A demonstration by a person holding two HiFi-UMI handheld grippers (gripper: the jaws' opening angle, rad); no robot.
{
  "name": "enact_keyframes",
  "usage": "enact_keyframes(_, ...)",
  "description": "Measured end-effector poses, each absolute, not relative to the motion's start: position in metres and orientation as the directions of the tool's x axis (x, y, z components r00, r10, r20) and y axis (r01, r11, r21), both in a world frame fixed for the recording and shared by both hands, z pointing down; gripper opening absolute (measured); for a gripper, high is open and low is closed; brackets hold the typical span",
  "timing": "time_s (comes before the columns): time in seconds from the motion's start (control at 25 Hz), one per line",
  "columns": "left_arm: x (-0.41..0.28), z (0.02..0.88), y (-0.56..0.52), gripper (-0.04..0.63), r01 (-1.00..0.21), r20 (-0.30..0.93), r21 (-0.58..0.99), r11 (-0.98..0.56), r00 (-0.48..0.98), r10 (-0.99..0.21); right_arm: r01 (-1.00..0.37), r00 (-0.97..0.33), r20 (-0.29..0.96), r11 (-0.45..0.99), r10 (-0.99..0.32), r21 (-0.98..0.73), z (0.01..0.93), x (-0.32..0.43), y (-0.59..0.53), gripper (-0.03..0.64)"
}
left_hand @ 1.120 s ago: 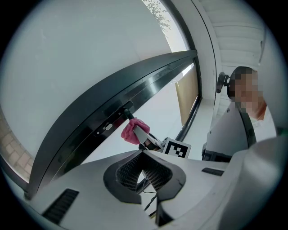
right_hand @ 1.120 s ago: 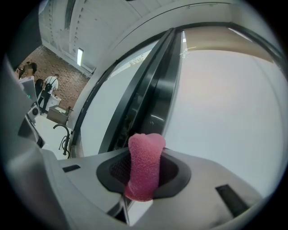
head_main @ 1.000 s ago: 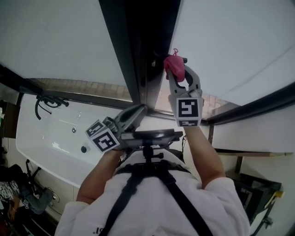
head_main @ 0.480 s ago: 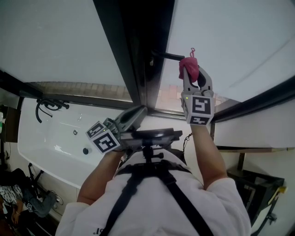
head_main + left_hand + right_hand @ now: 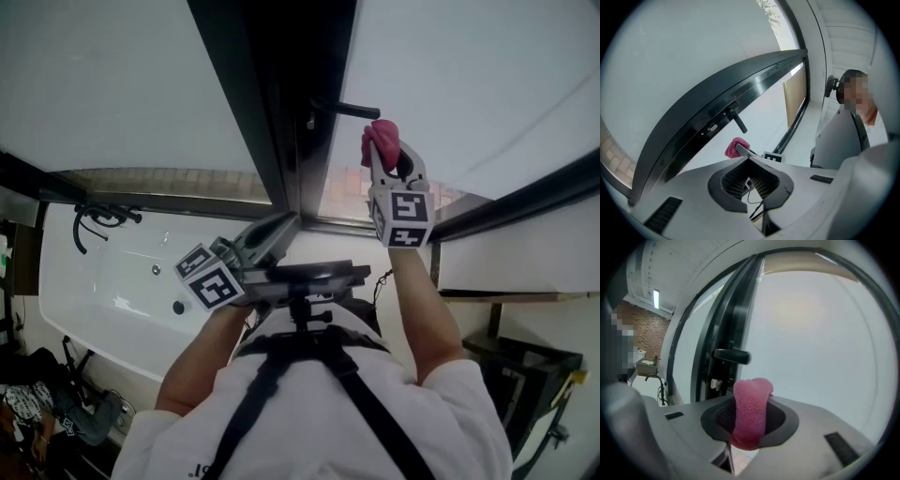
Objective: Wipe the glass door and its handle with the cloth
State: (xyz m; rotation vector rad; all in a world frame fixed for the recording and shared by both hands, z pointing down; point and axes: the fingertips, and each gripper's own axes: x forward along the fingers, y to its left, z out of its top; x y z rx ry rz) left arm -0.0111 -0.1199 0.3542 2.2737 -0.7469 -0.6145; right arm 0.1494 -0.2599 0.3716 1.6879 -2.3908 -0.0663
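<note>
We hold the right tongs (image 5: 384, 155) up against the glass door (image 5: 469, 84), clamped on the pink cloth (image 5: 751, 401). The cloth is bunched between the two jaws and bulges out past their tips. It sits just below the free end of the dark lever handle (image 5: 347, 111), which sticks out sideways from the black door frame (image 5: 281, 94). The cloth is close beside the handle but not touching it. It is right up at the frosted pane, though we cannot tell whether it presses on the glass.

Our left tongs (image 5: 277, 230) hang low in front of our chest, well apart from the handle and the cloth. Their tips are drawn together with nothing gripped between them, and they point up toward the foot of the door frame. In the left gripper view the cloth shows as a small pink lump under the handle.

Below the door's left pane lies a white bathtub (image 5: 112, 272) with a dark faucet (image 5: 98, 208) at its far rim.
</note>
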Motion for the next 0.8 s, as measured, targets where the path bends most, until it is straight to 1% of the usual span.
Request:
enact_keyframes(0.12,-0.013,0.354,-0.120,-0.008,-0.346,-0.211,0.706,-0.618,0.731,-0.649,-0.887,-0.391,0.162,0.418,-0.906,0.194,0.380,0.117,-0.260,0.101)
enact_keyframes(0.28,-0.020,0.357,-0.115,-0.008,-0.357,-0.193,0.709,-0.608,0.731,-0.655,-0.846,-0.449,0.142,0.471,-0.882,0.250,0.373,0.084,-0.259,0.101)
enact_keyframes(0.6,-0.027,0.368,-0.120,-0.008,-0.370,-0.163,0.724,-0.582,0.728,-0.665,-0.806,-0.483,0.052,0.467,-0.874,0.363,0.348,0.065,-0.272,0.101)
enact_keyframes(0.8,-0.039,0.382,-0.120,-0.008,-0.369,-0.165,0.700,-0.612,0.750,-0.640,-0.808,-0.498,0.041,0.481,-0.866,0.340,0.350,0.052,-0.278,0.101)
